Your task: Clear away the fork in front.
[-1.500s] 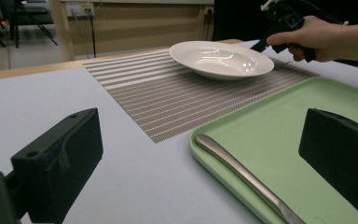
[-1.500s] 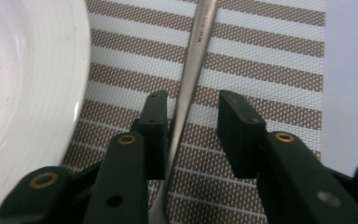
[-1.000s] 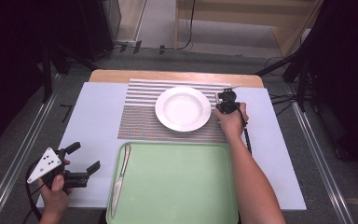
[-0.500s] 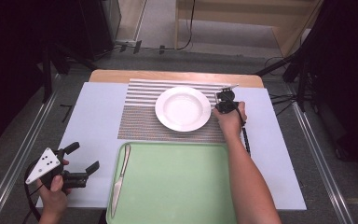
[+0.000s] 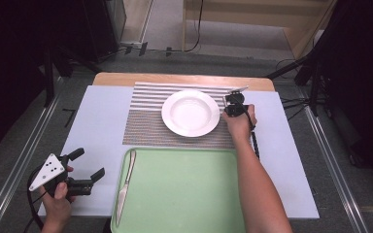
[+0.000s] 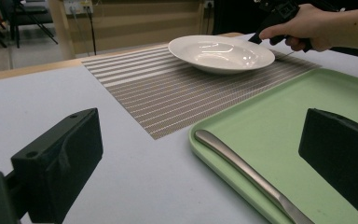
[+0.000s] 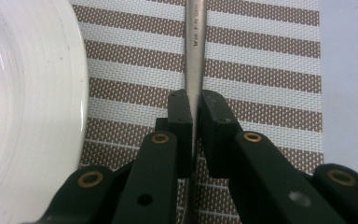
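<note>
Small stamped lettering is showing on the metal utensil handle (image 7: 195, 42) clamped between the right gripper's (image 7: 192, 122) jaws, but it is too blurred to read.

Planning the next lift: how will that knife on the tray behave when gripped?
The knife looks like polished metal, so probably stiff but slippery between hard jaws. It lies flat on the green tray, so getting under its thin handle may be awkward. Unlikely to roll.
</note>
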Demonstrator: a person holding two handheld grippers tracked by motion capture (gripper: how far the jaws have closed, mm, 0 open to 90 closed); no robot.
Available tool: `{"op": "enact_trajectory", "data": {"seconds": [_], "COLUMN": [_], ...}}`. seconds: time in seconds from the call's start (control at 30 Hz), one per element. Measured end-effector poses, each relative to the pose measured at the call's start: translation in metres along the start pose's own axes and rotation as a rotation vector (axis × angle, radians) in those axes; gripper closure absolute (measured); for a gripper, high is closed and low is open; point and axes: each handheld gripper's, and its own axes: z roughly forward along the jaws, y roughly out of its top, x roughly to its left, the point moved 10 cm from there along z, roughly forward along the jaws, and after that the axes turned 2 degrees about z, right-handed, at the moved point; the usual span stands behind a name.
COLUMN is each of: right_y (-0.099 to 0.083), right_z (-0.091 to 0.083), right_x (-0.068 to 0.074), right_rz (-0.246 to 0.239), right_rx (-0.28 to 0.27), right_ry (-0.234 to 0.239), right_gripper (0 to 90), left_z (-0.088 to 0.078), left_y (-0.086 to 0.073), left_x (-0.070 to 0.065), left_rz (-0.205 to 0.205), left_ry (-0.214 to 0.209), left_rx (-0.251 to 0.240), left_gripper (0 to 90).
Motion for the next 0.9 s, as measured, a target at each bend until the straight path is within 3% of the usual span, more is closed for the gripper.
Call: {"op": "enact_trajectory", "data": {"seconds": [0.23, 0.43, 0.53, 0.9], "right_y": [-0.0007, -0.0005, -0.0007, -0.0013], "right_z": [-0.0002, -0.0002, -0.0006, -0.0049], "right_x": [-0.0002, -0.0003, -0.0019, 0.0001], "right_rz": [0.026, -0.019, -0.008, -0.012], "right_rx": [-0.003, -0.022, -0.023, -0.07], "right_ry": [0.027, 0.016, 0.042, 0.054], "right_gripper": [82.2, 82.5, 82.5, 82.7], "left_z": [-0.0002, -0.0011, -0.0008, -0.0005], "left_y": [-0.0005, 0.0, -0.0013, -0.0016], "left_x": [0.0006, 0.0003, 0.0012, 0.001], "left_rz": [-0.001, -0.001, -0.002, -0.003], "left_ry": [0.001, 0.001, 0.005, 0.003], "left_rx": [0.001, 0.002, 0.006, 0.004], "left_gripper": [0.0, 0.0, 0.0, 0.0]}}
